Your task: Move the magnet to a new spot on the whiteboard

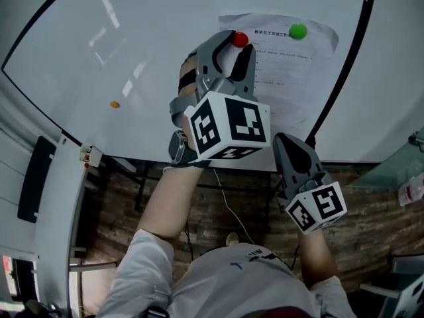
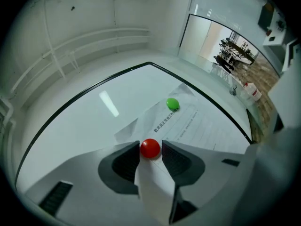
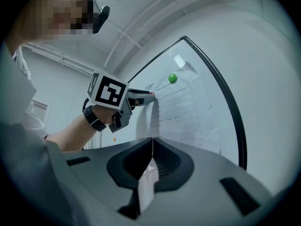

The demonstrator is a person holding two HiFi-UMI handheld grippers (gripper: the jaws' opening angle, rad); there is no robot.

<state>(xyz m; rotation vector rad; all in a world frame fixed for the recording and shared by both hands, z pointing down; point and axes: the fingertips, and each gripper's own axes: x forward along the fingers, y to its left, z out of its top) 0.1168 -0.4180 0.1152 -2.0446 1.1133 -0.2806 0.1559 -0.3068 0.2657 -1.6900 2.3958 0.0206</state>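
A red round magnet [image 1: 240,40] [image 2: 150,148] sits on the top left corner of a printed paper sheet [image 1: 291,78] on the whiteboard [image 1: 165,65]. My left gripper [image 1: 238,44] [image 2: 150,149] is at the board with one jaw on each side of this magnet. Thin slits show between the pads and the magnet, so the gripper is open. A green magnet [image 1: 298,30] [image 2: 172,103] [image 3: 172,78] holds the sheet's top right. Lower down, off the board's bottom edge, my right gripper [image 1: 286,139] [image 3: 151,141] is shut and empty.
A small orange magnet [image 1: 114,104] sits on the board far to the left. A small white and red item [image 1: 91,154] lies on the ledge under the board's lower left edge. The board's black frame [image 1: 344,71] runs just right of the paper.
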